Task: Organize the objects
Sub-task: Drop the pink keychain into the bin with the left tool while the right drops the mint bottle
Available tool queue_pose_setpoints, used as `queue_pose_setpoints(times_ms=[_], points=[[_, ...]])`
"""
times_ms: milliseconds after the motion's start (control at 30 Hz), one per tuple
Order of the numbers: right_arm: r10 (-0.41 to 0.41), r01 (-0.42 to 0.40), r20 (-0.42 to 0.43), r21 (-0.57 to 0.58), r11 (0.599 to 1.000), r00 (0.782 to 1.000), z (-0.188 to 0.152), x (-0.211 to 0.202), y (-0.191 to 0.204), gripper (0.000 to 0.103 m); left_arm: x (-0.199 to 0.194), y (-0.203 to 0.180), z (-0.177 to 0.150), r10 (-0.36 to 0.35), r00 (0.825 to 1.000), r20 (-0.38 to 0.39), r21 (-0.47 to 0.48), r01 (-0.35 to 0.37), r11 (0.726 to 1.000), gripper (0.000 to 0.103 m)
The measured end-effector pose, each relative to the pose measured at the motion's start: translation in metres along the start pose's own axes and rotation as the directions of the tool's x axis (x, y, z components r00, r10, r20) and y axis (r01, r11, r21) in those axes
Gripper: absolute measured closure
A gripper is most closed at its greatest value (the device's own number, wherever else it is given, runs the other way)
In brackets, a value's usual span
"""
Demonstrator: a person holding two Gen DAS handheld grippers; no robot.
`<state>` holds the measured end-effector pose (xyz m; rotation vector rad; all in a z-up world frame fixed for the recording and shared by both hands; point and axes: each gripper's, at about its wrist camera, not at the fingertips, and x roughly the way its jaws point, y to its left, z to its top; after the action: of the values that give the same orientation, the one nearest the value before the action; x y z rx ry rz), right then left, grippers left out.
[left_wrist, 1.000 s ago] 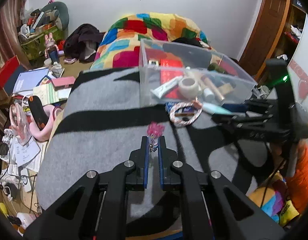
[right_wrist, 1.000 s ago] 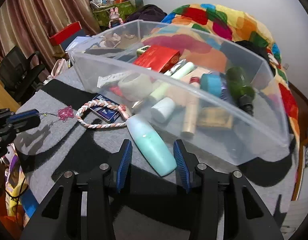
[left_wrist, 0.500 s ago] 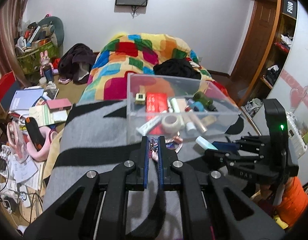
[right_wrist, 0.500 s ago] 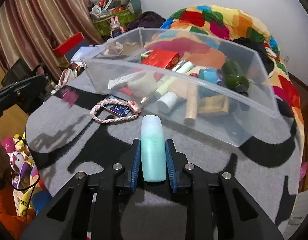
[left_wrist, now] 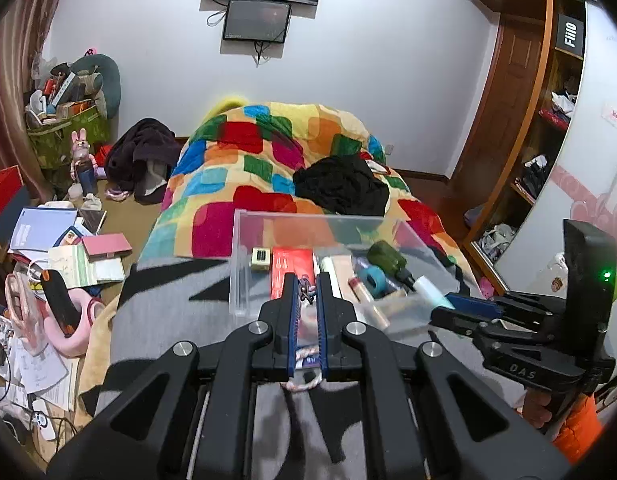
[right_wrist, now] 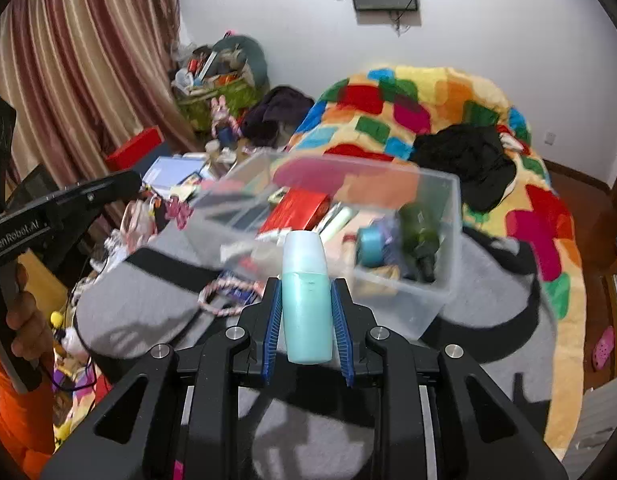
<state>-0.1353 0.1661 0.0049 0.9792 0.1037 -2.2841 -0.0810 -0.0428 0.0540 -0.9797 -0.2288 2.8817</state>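
Note:
A clear plastic bin (left_wrist: 244,280) (right_wrist: 440,300) with several toiletries and a red box (left_wrist: 291,266) stands on the grey and black blanket (left_wrist: 168,320). My left gripper (left_wrist: 306,292) is shut on a small pink charm on a chain (left_wrist: 305,285), held above the bin's near edge; the charm also shows in the right wrist view (right_wrist: 178,210). My right gripper (right_wrist: 306,300) is shut on a pale teal bottle (right_wrist: 306,300), raised in front of the bin. The right gripper (left_wrist: 468,306) with the bottle (left_wrist: 430,290) shows at the bin's right side.
A pink and white rope ring (right_wrist: 224,296) and a blue packet (right_wrist: 240,292) lie on the blanket before the bin. A colourful quilt (left_wrist: 268,160) with black clothes (left_wrist: 340,188) lies behind. Papers and clutter (left_wrist: 60,256) cover the floor at left.
Both grippers have risen and moved toward the bin. The left one carried the charm over the bin's near edge. The right one lifted the teal bottle off the blanket.

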Motion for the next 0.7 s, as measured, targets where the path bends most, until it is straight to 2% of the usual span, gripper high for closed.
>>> queue_pose_setpoints(times_ms=[167,333,700], points=[[-0.034,0.034,0.031,0.021,0.999,0.999,0.017,0.000,-0.008,0.080,0.010,0.003,0.014,0.001,1.000,0.013,-0.013,-0.001,1.000,0.096],[-0.063,0.062,0.028,0.043,0.997,0.998,0.031,0.013,-0.016,0.080,0.026,0.009,0.020,0.017,1.000,0.003,-0.028,-0.017,0.999,0.096],[-0.112,0.116,-0.051,0.089,0.989,0.992,0.037,0.053,-0.040,0.080,0.080,0.023,0.005,0.050,0.991,-0.128,-0.051,-0.057,0.997,0.096]])
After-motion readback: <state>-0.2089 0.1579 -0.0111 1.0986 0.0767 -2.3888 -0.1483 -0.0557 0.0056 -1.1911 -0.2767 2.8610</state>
